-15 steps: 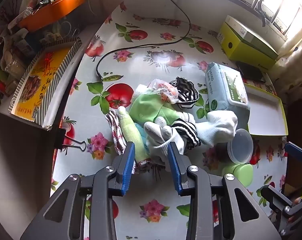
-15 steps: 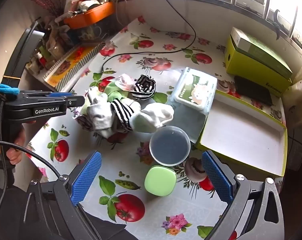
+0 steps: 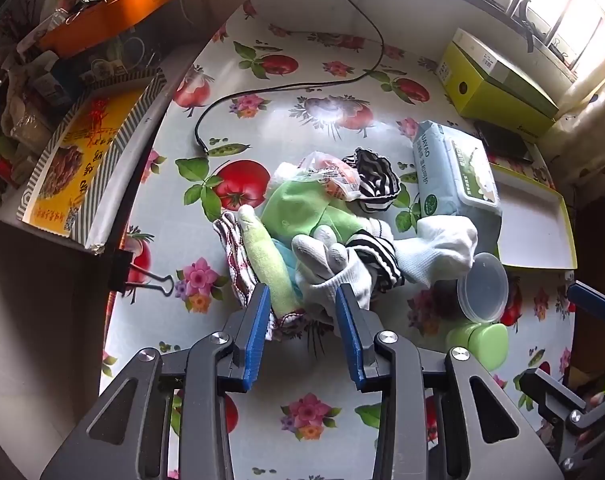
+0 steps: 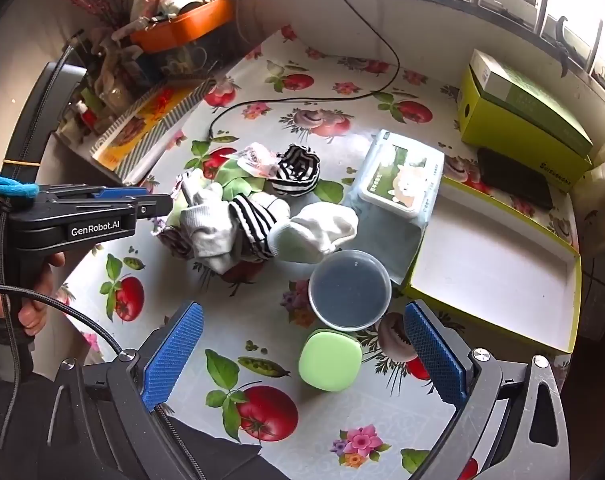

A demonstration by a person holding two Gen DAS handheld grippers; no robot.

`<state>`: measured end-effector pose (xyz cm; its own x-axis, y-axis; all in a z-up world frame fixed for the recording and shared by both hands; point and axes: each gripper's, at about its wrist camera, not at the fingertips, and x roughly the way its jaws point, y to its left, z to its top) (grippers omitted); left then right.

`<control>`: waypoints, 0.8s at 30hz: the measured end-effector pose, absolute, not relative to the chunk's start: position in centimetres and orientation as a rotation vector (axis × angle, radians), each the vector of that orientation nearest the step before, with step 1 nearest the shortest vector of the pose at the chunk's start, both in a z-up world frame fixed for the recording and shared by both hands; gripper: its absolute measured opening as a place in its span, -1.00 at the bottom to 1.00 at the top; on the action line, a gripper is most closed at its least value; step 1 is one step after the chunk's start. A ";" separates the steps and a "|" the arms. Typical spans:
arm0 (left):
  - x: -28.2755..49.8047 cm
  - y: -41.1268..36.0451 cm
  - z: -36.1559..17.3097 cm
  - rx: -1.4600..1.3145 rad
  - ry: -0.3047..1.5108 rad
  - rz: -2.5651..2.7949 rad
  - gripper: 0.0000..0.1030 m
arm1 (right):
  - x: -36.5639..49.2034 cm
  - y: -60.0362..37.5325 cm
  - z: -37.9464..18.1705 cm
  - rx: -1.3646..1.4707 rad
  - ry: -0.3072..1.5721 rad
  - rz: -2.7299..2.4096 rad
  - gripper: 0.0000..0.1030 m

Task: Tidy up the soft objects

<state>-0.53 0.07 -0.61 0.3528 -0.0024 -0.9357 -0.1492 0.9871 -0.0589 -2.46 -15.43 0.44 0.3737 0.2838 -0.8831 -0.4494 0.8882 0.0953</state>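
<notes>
A glossy oilcloth printed with tomatoes, flowers and pea pods covers the table [image 4: 262,80]. Near its centre lies a heap of soft knitwear [image 3: 334,236]: a lime-green sock [image 3: 302,212], a pale green terry piece [image 3: 266,260] shaped like a finger, a white ribbed glove [image 3: 326,264], a black-and-white striped sock [image 3: 376,254], a plump white sock [image 3: 442,248] and a striped rolled bundle [image 3: 376,180], with a crinkled clear wrapper [image 3: 330,172] on top. A checked cloth edge [image 3: 234,256] peeks out at the heap's 8 o'clock side.

In the left wrist view the left gripper [image 3: 302,320] sits at the heap's 6 o'clock edge, its ridged blue pads [image 3: 258,332] parted around the near end of the terry piece and the glove's cuff; the fabric lies between the pads, but whether they press on it cannot be told.

In the right wrist view the right gripper [image 4: 302,356] gapes at full width and holds nothing. A round translucent plastic tub [image 4: 350,290] and a smooth rounded-square green lid [image 4: 329,359] lie between its blue pads [image 4: 174,356]. At the heap's 3 o'clock rests a soft pack of wet wipes [image 4: 398,188] with a hard flip lid, and beyond it a shallow white-lined cardboard tray [image 4: 498,264] with yellow-green walls. A black cable [image 4: 302,100] curves at 12 o'clock.
</notes>
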 end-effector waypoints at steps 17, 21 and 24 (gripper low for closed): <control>-0.2 0.0 -0.9 -0.132 1.231 0.096 -0.32 | -1.8 -15.1 0.5 -0.169 1.107 0.504 0.97; -0.3 0.1 -1.2 -0.141 1.242 0.092 -0.31 | -1.8 -15.1 0.5 -0.170 1.108 0.507 0.97; -0.2 0.2 -1.3 -0.148 1.245 0.086 -0.32 | -1.7 -15.0 0.5 -0.172 1.108 0.505 0.97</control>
